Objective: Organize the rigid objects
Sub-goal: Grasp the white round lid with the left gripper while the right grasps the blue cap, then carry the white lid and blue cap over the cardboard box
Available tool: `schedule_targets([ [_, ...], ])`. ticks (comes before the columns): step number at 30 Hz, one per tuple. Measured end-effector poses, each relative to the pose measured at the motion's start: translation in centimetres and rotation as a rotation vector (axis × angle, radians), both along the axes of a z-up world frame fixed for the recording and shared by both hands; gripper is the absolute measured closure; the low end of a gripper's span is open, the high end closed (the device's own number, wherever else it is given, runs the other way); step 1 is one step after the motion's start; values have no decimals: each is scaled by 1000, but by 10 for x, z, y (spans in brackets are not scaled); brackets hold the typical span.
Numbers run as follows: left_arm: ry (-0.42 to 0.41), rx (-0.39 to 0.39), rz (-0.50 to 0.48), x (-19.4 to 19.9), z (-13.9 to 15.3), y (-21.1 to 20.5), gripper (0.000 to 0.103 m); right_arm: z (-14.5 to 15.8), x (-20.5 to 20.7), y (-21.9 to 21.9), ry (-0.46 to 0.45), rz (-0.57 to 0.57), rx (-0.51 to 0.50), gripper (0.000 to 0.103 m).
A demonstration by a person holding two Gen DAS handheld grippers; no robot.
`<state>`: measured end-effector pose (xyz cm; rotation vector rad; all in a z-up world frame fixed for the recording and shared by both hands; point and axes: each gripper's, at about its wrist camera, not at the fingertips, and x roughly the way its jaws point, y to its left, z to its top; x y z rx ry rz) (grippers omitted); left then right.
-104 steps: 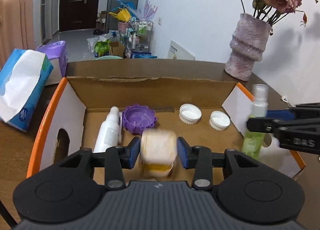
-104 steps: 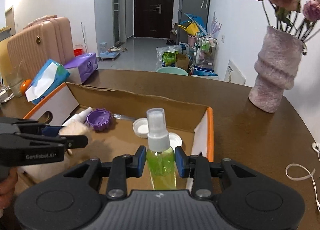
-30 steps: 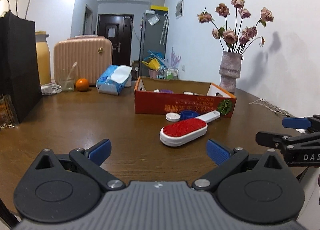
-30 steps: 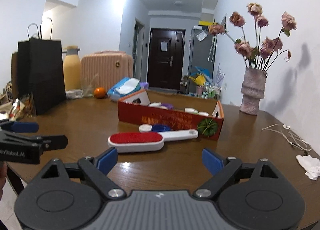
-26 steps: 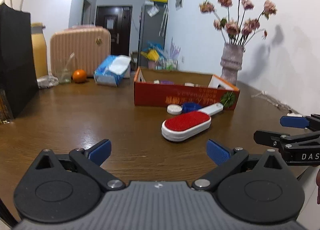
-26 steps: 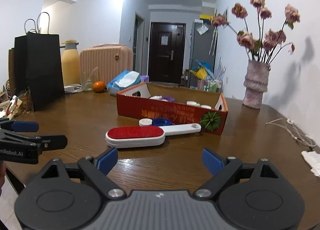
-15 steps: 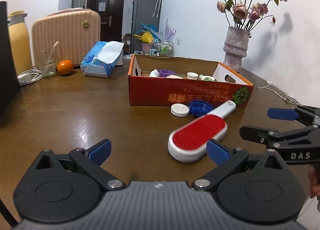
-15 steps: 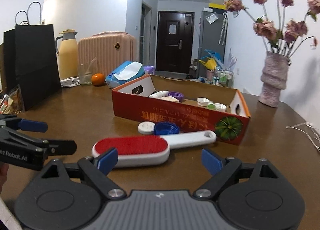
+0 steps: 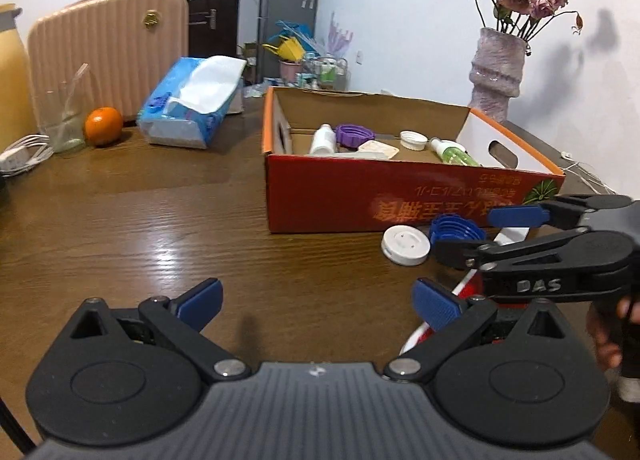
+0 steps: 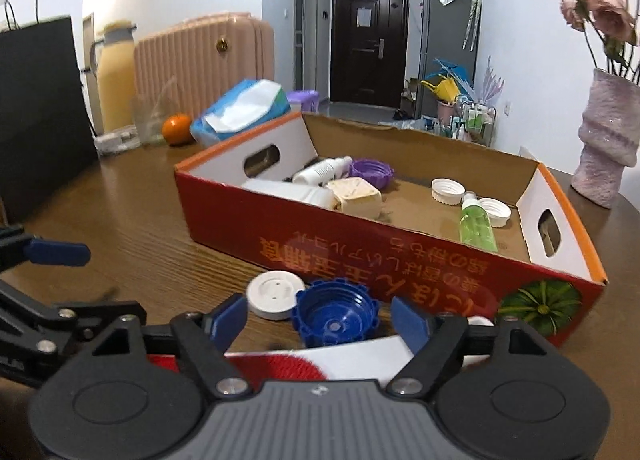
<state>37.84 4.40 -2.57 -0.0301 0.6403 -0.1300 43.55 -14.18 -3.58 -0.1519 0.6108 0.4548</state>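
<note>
A blue ridged cap (image 10: 335, 315) and a white round cap (image 10: 274, 294) lie on the wooden table just in front of the red cardboard box (image 10: 360, 252). My right gripper (image 10: 318, 322) is open, its fingers either side of the blue cap, above a red and white lint brush (image 10: 280, 366). My left gripper (image 9: 316, 302) is open and empty over bare table, left of the caps (image 9: 405, 246). The box (image 9: 340, 195) holds a green spray bottle (image 10: 474, 225), a white bottle, a purple cap, white caps and a cream jar.
A tissue pack (image 9: 192, 103), an orange (image 9: 104, 125), a glass and a pink suitcase (image 9: 108, 47) stand at the back left. A vase of dried roses (image 9: 496, 71) stands behind the box. A black bag (image 10: 40, 111) stands at the far left.
Both grippers have moved forward and down toward the box. The right one now straddles the blue cap over the lint brush. Earlier each dropped an item into the box.
</note>
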Motion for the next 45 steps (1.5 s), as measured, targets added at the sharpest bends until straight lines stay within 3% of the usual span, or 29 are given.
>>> schedule_targets([
  [1,-3,-4,-19,4,0,-2,0,-2,4,1,1,-1,-3,30],
  [3,-16,-7,-77,13,2,-9,0,-5,9,-2,14,-6,4,50],
  [5,-22,-10,-134,25,1,-17,3,-6,11,-12,31,-18,30,50],
  [9,22,44,-214,56,-5,-43,25,-2,1,-44,1,-108,65,50],
  [12,76,76,-236,75,-18,-61,29,2,-9,-75,-9,-180,129,51],
  [14,46,114,-233,76,-22,-70,37,3,-15,-87,-19,-203,147,51],
  [15,32,121,-244,74,-22,-72,54,3,-15,-92,-23,-207,150,51],
  [16,31,110,-255,73,-22,-72,63,4,-17,-95,-28,-209,151,51],
  [22,44,112,-224,69,-18,-76,63,7,-30,-98,-32,-185,151,51],
  [30,-77,98,-220,16,31,-78,63,40,-69,-94,-99,-166,159,50],
  [40,-244,58,-184,-108,78,-74,63,85,-157,-90,-245,-170,147,50],
  [45,-324,-4,-158,-174,96,-68,63,98,-209,-86,-302,-151,145,50],
])
